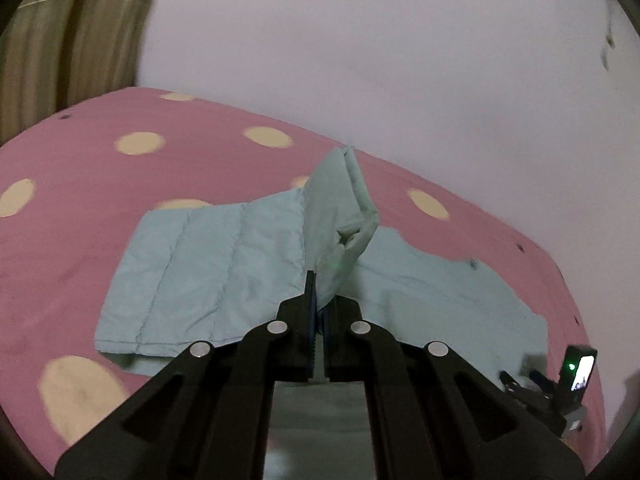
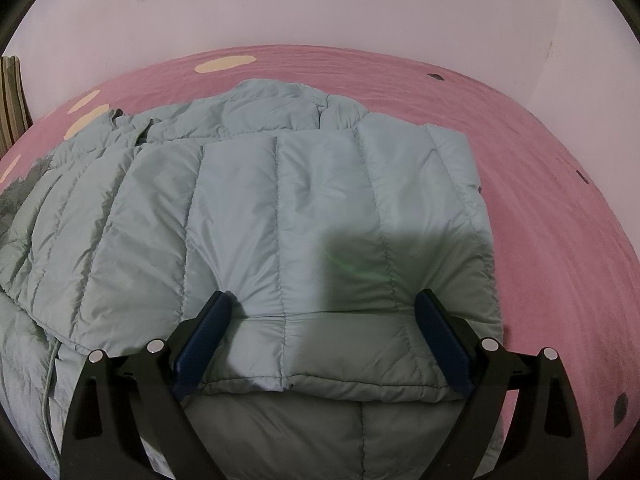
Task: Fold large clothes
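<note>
Pink bedspread with cream dots [image 1: 200,152] fills both views, plain pale wall behind it, and a striped curtain [image 1: 72,52] peeks in at the upper left of the left wrist frame. Spread across the bed is the pale blue-green puffer jacket [image 2: 304,200], quilted in long channels, taking up most of the middle of the right wrist view with its collar toward the top. Left tongs [image 1: 318,292] are clenched on a sleeve or side flap [image 1: 340,216], which stands up off the bed in the centre of the frame like a little tent. Right tongs [image 2: 324,304] are released, spread wide, fingertips resting on the hem near the bottom, looks like pinning it down. So I'd say the fold is only partly done: one panel already lies flat over the body, this lifted piece isn't laid across yet, and the bottom-to-top fold still looks untouched.
</note>
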Demonstrator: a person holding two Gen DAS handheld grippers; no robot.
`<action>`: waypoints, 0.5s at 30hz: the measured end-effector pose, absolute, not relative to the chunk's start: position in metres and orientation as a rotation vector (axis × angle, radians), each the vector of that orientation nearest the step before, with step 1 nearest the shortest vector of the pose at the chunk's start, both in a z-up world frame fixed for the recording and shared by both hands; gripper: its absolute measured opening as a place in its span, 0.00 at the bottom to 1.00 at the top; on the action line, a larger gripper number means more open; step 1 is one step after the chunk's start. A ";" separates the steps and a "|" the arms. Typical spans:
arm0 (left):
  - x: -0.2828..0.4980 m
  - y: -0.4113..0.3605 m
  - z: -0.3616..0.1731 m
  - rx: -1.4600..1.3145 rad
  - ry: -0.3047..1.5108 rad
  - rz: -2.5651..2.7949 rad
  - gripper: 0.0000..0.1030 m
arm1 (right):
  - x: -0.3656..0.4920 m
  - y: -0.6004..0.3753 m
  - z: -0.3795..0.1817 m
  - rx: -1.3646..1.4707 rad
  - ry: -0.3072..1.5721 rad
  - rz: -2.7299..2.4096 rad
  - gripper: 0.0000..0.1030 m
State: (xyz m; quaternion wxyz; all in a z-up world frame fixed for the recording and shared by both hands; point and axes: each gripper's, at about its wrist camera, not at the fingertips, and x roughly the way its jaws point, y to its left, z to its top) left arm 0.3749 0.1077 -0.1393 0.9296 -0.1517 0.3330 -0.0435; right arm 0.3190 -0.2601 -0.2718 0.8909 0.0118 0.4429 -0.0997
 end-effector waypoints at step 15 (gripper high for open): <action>0.392 -0.035 -0.200 -0.106 0.824 -0.192 0.02 | 0.318 -0.261 -0.272 0.033 0.918 -0.203 0.90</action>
